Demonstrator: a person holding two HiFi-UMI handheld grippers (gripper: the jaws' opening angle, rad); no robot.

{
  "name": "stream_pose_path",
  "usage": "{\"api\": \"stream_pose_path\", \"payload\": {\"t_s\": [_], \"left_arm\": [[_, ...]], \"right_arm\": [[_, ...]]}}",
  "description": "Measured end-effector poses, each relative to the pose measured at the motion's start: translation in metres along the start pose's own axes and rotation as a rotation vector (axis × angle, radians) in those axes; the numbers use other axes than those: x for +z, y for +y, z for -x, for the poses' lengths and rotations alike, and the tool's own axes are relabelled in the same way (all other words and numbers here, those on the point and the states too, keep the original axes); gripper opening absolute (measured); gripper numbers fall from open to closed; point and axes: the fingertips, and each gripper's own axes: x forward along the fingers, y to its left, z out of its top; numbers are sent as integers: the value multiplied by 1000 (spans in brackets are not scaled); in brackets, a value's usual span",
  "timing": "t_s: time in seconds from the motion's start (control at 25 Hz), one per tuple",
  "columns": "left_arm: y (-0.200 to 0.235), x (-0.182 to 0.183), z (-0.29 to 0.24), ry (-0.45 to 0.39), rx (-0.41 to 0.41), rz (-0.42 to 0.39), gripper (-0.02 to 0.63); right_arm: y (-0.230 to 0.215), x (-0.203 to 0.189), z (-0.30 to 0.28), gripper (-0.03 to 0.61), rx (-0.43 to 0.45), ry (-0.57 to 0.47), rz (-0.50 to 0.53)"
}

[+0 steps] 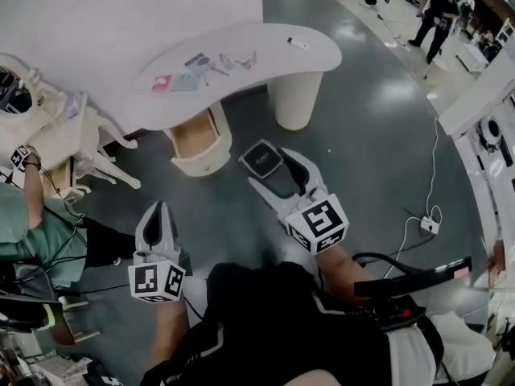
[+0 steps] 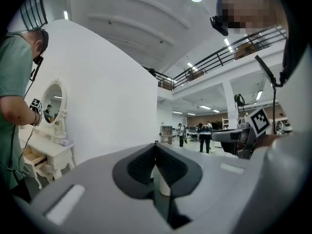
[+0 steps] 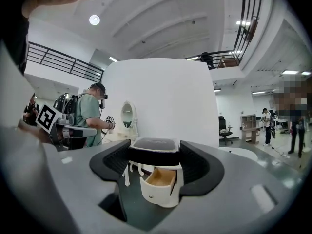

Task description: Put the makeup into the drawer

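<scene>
My right gripper [image 1: 270, 167] is shut on a flat black makeup compact [image 1: 261, 158], held level between its pads; the right gripper view shows the compact [image 3: 155, 146] across the jaws. Ahead and a little left, a wooden-lined drawer [image 1: 196, 138] stands open under the white curved table [image 1: 273, 51]. In the right gripper view the drawer [image 3: 161, 177] appears just below the compact, some way off. More makeup pieces [image 1: 195, 69] lie on the tabletop. My left gripper [image 1: 158, 212] hangs lower left with its pads together and nothing between them [image 2: 156, 151].
A person in a green top [image 1: 32, 232] works at a white vanity with an oval mirror [image 1: 48, 127] on the left. A cable and power strip [image 1: 429, 225] lie on the grey floor to the right. More people stand far back [image 1: 438, 10].
</scene>
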Motion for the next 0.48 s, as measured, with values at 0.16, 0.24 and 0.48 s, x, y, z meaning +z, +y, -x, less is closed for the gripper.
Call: {"api": "stream_pose_path", "payload": {"t_s": [0.16,0.24,0.48], "left_arm": [[12,-1,-25,18,-10,2,0],[23,-2,-42,18,-22,11,0],[66,-4,-86,-3,-71,32,0]], "right_arm": [[-8,1,-21,319,5,5,-11],[-13,2,-37,319,-2,7,-4],[-12,2,-85,319,-32,35,7]]}}
